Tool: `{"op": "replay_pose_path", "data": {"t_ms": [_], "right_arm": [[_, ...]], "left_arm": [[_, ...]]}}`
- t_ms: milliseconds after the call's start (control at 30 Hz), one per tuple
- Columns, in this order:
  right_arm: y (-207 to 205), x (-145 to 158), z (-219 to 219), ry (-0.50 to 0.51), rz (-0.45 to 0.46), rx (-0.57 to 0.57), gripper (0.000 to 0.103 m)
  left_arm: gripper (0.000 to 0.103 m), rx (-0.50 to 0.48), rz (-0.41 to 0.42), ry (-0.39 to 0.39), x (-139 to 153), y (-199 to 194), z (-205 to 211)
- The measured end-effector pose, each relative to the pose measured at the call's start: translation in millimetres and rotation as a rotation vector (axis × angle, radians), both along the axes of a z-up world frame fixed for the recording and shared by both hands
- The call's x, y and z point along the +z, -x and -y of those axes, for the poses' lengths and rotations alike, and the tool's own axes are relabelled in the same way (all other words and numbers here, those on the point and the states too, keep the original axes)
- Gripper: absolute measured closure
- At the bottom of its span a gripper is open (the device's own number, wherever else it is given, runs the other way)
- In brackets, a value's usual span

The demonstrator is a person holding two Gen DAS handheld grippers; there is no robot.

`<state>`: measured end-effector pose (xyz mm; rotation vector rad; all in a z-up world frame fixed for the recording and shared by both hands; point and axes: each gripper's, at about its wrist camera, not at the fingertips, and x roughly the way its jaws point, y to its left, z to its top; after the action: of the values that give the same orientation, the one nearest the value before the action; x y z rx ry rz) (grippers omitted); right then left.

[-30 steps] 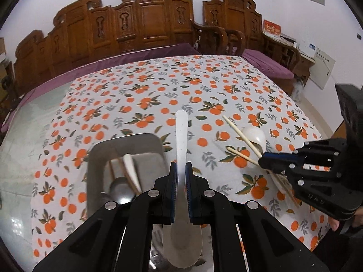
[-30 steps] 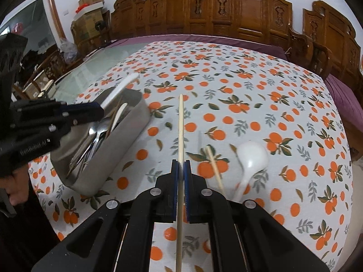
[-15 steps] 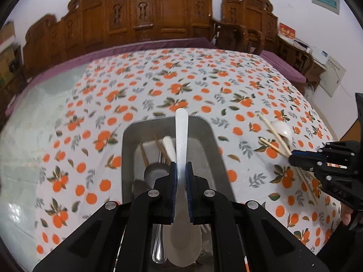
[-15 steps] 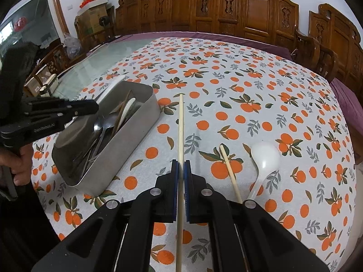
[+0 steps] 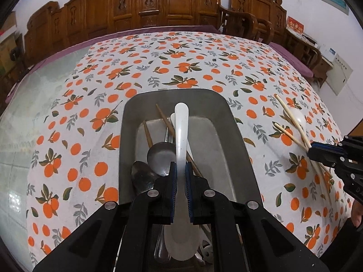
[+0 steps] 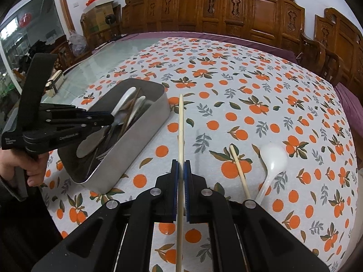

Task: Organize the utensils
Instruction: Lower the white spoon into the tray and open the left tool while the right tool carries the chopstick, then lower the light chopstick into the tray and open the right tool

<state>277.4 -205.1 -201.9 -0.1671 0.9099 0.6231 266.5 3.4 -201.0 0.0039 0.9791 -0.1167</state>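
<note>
White ladle-style spoon [image 5: 181, 140]: clamped by its handle in the left hand-held gripper [image 5: 180, 176], long axis running straight away from the camera, handle tip pointing forward, bowl toward the camera, held over the metal tray [image 5: 240, 140] (which contains metal spoons and brown chopsticks). Pale chopstick [image 6: 180, 122]: pinched in the right hand-held gripper [image 6: 180, 170], pointing forward, just right of the tray. Second chopstick [image 6: 239, 170] and white spoon [image 6: 272, 158]: lying on the orange-print table [image 6: 249, 79].

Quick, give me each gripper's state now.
Left gripper: closed on the white spoon, over the metal tray.
Right gripper: closed on a chopstick.
</note>
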Motion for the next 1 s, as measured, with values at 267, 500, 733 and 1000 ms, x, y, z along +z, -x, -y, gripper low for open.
{"op": "replay_pose_path", "data": {"t_ms": [267, 500, 733, 1000], "right_arm": [[4.1, 9.7, -2.1, -0.032, 0.019, -0.004, 0.097], [12.3, 23.2, -12.4, -0.064, 0.048, -0.001, 0.097], [28.8, 48.4, -23.7, -0.119, 0.103, -0.020, 0.097], [38.6, 60.7, -38.8, -0.116, 0.142, -0.038, 0.097]], "left_arm": [[0.082, -0.005, 0.046, -0.021, 12.6, 2.5, 1.8], [0.074, 0.009, 0.112, -0.041, 33.0, 6.1, -6.8], [0.058, 0.029, 0.173, -0.024, 51.8, 14.1, -20.3], [0.053, 0.033, 0.208, -0.008, 64.0, 24.5, -34.3]]}}
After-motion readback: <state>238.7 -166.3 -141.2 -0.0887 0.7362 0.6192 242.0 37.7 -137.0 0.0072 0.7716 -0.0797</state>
